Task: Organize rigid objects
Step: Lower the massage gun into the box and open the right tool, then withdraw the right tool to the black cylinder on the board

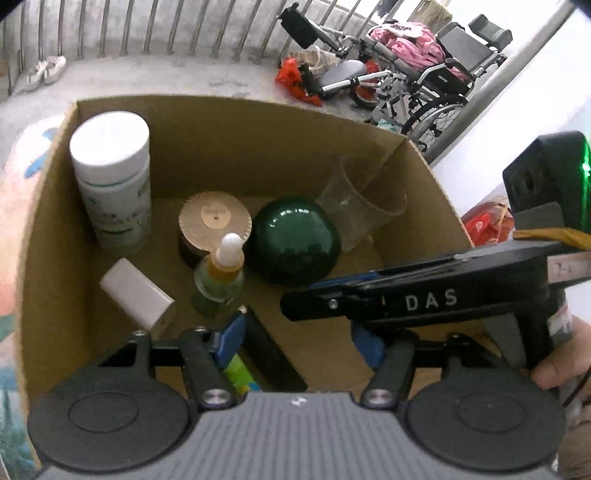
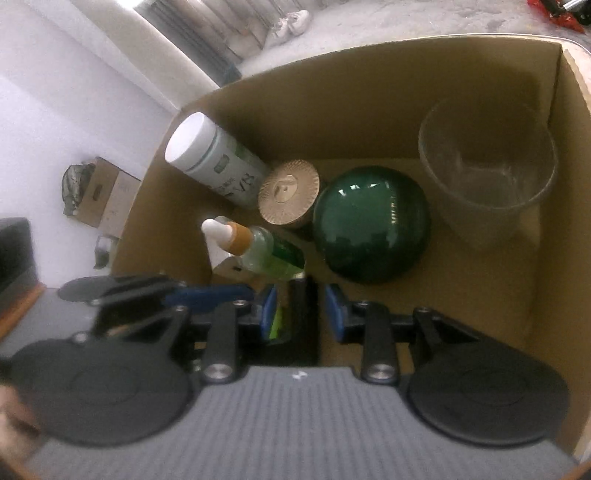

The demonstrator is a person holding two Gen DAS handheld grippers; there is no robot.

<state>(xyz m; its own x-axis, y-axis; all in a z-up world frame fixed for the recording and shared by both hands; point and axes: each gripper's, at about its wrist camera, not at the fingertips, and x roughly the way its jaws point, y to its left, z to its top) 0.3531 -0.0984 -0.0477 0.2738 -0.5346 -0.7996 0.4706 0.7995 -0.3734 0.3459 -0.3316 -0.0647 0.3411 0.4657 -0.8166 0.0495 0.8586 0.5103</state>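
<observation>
Beyond the box: grey concrete floor [image 1: 177, 79], metal railing [image 1: 155, 29], pair of white shoes [image 1: 46, 70] at its foot. Wheelchairs [image 1: 436, 85] parked near railing, pink cloth [image 1: 410, 40] heaped on one, red bags [image 1: 295, 79] alongside. Small cardboard carton [image 2: 107, 199] against white wall [image 2: 55, 122].

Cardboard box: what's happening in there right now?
A person holds both grippers over the cardboard box, which contains a white bottle, gold-lidded jar, green dome, clear cup and dropper bottle. The left gripper is open. The right gripper straddles a black bar without visibly pressing it.
</observation>
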